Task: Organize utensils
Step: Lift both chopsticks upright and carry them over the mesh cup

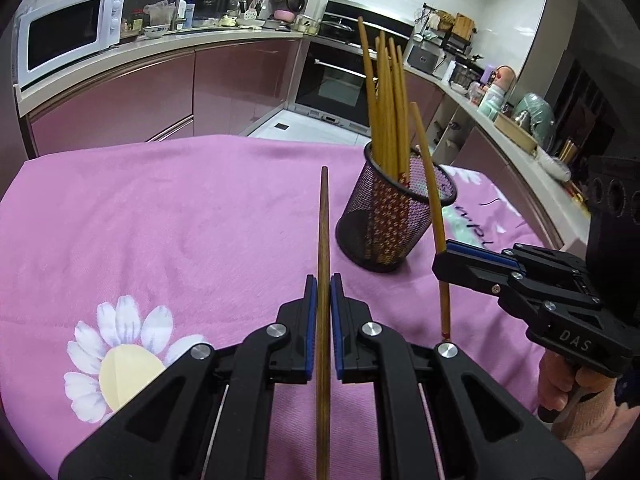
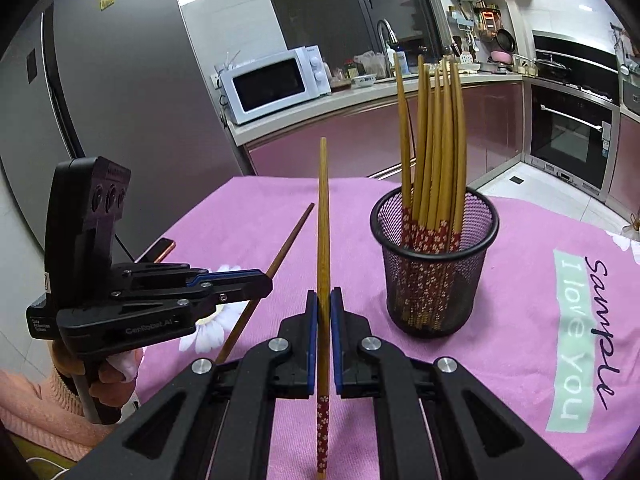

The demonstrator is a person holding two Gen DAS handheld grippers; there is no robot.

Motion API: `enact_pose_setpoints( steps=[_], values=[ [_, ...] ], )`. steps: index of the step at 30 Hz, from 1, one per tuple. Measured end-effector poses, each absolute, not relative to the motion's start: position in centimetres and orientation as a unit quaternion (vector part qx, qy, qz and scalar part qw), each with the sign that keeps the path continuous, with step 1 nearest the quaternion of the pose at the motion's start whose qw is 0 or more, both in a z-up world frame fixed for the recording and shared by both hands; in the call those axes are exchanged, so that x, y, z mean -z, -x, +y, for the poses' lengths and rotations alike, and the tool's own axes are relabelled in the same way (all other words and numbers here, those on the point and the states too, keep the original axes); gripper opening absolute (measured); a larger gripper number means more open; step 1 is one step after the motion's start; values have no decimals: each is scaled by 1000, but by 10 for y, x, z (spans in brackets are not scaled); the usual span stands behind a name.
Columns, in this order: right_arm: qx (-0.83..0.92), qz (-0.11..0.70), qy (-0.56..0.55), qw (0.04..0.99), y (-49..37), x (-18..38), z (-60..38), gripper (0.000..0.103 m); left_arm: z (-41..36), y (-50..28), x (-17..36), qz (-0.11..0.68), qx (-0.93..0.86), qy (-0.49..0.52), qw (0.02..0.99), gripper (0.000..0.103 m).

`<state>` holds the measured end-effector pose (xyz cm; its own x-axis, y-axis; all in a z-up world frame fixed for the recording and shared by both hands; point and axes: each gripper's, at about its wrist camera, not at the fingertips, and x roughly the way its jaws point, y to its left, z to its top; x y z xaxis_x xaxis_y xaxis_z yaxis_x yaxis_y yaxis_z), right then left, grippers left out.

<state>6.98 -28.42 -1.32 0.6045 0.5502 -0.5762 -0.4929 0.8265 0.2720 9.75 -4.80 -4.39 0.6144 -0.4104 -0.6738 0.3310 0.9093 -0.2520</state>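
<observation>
your left gripper (image 1: 324, 292) has its fingers (image 1: 310, 300) clamped on a dark brown chopstick (image 1: 323, 232), the stick running straight up the middle of the left wrist view, tip toward 12 o'clock, raised over the pink cloth (image 1: 160, 208) on the desk. in the right wrist view that same gripper (image 2: 260, 280) sits at 9 o'clock w/ the dark stick (image 2: 288, 240) slanting up toward 1 o'clock.

your right gripper (image 2: 324, 304) has its fingers (image 2: 336, 312) closed on a light bamboo chopstick (image 2: 323, 220) w/ a red floral end pointing back at the camera, plain tip toward 12. from the left wrist view this gripper (image 1: 440, 258) comes in from 3 o'clock, its stick (image 1: 430, 184) tilted, upper tip just beside the rim of the mesh cup (image 1: 384, 232).

black mesh cup (image 2: 436, 272) stands upright on the cloth at approx 1 o'clock of your right fingers, near them. it holds a bundle of bamboo chopsticks (image 2: 436, 140), red floral ends down, plain tips up and fanned a bit.

bkgd: white microwave (image 2: 276, 84) on the kitchen counter, built-in oven (image 1: 332, 84), daisy print (image 1: 120, 356) on the cloth at 8 o'clock of the left view.
</observation>
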Motion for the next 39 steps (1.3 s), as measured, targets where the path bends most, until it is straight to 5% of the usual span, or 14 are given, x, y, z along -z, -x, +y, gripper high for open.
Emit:
enact_pose_setpoints(
  steps=[39],
  values=[
    [-263, 231, -55, 935, -67, -57, -333, 5, -43, -79, -69, 250, 264, 87, 927, 7]
  ],
)
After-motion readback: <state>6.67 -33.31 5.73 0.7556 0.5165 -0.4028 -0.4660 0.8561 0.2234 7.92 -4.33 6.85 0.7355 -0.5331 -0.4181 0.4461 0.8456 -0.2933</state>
